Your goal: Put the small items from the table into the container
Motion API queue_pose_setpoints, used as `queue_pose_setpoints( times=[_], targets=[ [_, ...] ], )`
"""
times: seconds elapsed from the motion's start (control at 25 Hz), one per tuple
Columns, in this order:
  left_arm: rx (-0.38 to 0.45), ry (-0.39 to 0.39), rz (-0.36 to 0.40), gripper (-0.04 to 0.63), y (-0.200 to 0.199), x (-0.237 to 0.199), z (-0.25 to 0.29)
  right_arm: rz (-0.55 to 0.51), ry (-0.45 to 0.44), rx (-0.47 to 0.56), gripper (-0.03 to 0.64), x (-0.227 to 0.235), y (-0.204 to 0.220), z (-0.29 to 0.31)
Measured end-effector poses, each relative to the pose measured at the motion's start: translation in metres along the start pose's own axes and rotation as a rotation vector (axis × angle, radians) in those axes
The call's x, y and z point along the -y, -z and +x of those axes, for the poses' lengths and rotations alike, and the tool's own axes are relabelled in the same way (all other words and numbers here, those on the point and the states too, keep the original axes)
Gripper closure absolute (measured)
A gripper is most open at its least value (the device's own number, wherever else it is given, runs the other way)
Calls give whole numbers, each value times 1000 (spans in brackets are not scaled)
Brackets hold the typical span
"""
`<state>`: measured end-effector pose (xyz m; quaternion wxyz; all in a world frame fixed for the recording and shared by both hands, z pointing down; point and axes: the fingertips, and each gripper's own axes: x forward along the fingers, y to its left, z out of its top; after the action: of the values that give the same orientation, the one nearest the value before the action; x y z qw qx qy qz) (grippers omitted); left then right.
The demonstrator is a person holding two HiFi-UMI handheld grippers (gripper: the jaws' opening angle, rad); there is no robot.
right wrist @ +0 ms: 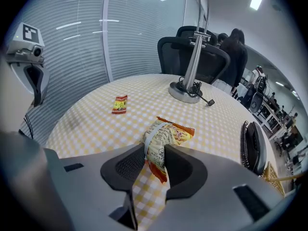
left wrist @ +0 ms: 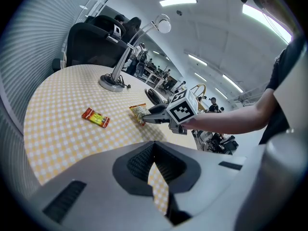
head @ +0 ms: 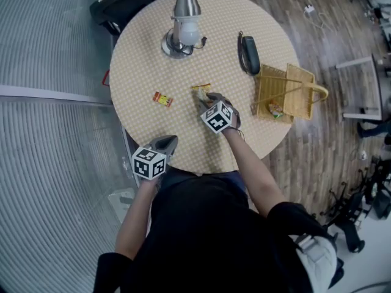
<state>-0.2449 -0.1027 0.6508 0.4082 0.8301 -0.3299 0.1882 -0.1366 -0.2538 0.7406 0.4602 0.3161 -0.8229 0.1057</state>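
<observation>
**Right claw on the snack packet, basket not yet reached**

Right gripper (right wrist: 154, 153): pads pressed in on both sides of a crinkled yellow-and-orange foil snack packet (right wrist: 166, 136). The grip is on the packet's near end. The far end with the serrated seal sticks out beyond the jaws, and the lower edge touches or lies just above the round table with the yellow-and-white checked cloth (head: 153, 47), near its middle.

Handling, judged:
- Light, soft, air-puffed film; it buckles under the pads.
- Glossy, so likely slippery. A bite across the flat body or the crimped seal should hold better than one on a puffed corner.
- Contents look like a brittle snack, so only moderate squeeze is wanted.
- The free end may flop or swing in transit.

Further out:
- A small flat red-and-yellow sachet (head: 162, 98) lies on the cloth, apart from the packet on its left in the head view. It is thin and may need a low, edge-on pick.
- The woven wicker basket with a hoop handle (head: 302, 78) sits at the table's right edge, well apart from the packet, with one small item already inside.
- A black telephone handset (head: 248, 54) lies just beside the basket.
- A silver desk lamp (head: 181, 26) stands at the far side of the table.

Left gripper (left wrist: 154, 153): jaws together, nothing between them, held over the table's near edge.
</observation>
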Motion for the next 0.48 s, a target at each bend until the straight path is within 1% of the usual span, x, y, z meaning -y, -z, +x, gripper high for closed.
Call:
queue_pose_setpoints(
  times=[0.24, 0.48],
  targets=[
    [4, 5, 12, 592, -1, 9, 2, 9, 5, 15, 479, 1, 4, -15],
    [18, 11, 23, 592, -2, 24, 8, 16, 10, 16, 480, 1, 17, -34]
  ],
)
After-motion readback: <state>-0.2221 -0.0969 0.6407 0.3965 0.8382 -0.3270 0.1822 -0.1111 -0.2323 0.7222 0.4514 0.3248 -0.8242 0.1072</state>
